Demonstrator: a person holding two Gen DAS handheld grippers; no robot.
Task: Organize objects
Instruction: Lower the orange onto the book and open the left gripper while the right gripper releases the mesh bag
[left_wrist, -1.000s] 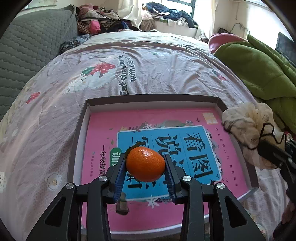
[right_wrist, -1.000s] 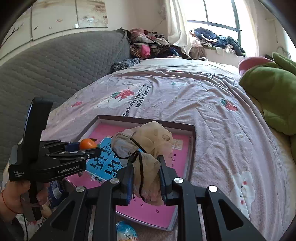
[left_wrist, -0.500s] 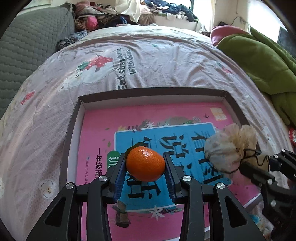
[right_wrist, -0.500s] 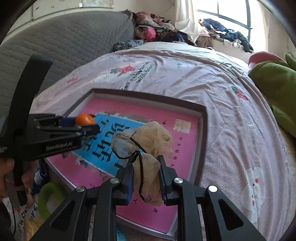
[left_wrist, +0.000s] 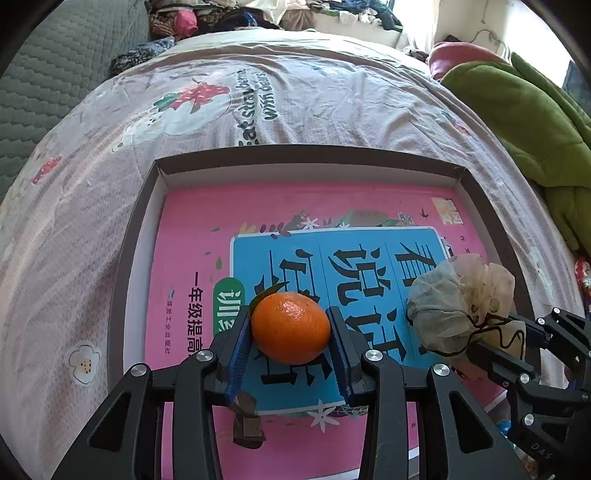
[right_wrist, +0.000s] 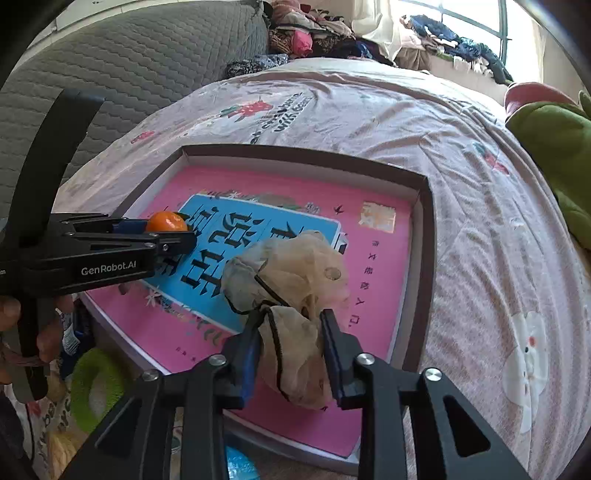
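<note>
Two loads hung over the shallow brown-rimmed cardboard tray (left_wrist: 127, 266) holding a pink and blue book; best lowered until each rested on the cover, clear of the rim, before release. Left gripper (left_wrist: 290, 345) clamped the round orange tangerine (left_wrist: 290, 326). Right gripper (right_wrist: 291, 354) jaws had just been opening, crumpled beige mesh pouch (right_wrist: 295, 295) between them, pads barely touching

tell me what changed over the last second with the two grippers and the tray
Both grippers came down over the tray. The right gripper carried the beige mesh pouch in over the pink book, and its jaws have just been opening with the pouch between them. The left gripper stays clamped on the orange. Tray and book have not moved.
</note>
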